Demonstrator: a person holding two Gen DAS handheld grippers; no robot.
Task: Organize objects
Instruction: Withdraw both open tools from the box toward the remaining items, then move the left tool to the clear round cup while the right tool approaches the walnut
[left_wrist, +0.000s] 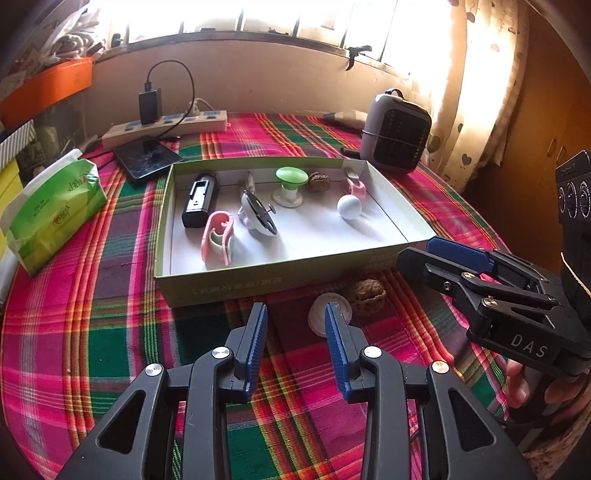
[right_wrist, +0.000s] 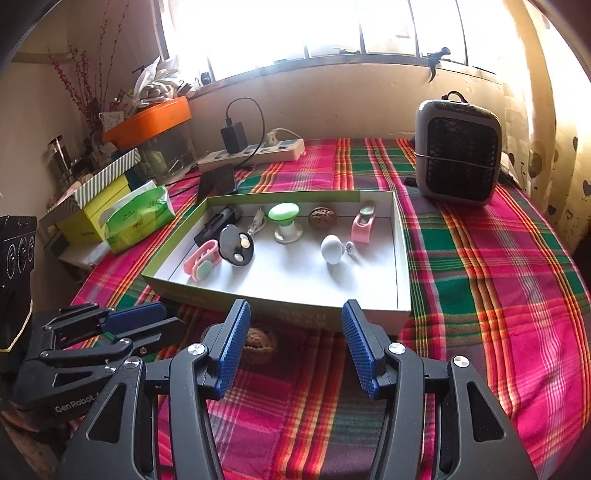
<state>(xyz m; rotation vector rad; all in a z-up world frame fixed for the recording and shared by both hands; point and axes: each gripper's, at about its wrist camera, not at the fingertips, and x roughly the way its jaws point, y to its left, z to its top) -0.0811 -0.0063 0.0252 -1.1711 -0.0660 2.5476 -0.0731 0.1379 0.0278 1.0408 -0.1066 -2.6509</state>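
Note:
A shallow green cardboard box (left_wrist: 258, 286) lies on the plaid cloth. Inside it are a black device (left_wrist: 199, 201), a pink clip (left_wrist: 218, 238), a green knob (left_wrist: 290, 186), a walnut (left_wrist: 318, 181) and a white knob (left_wrist: 349, 207). In front of the box, on the cloth, sit a second walnut (left_wrist: 367, 290) and a white disc (left_wrist: 321, 314). My left gripper (left_wrist: 295, 310) hovers open just left of the disc, holding nothing. My right gripper (right_wrist: 295, 308) is open above the cloth; the loose walnut (right_wrist: 260, 343) lies low beside its left finger, untouched. The box wall (right_wrist: 402, 258) stands beyond.
A grey fan heater (left_wrist: 397, 134) stands at the back right, with a power strip (left_wrist: 166, 127) and a phone (left_wrist: 147, 158) at the back left. A green tissue pack (left_wrist: 55, 210) lies left of the box. A hand (left_wrist: 524, 384) holds the right gripper (left_wrist: 417, 254).

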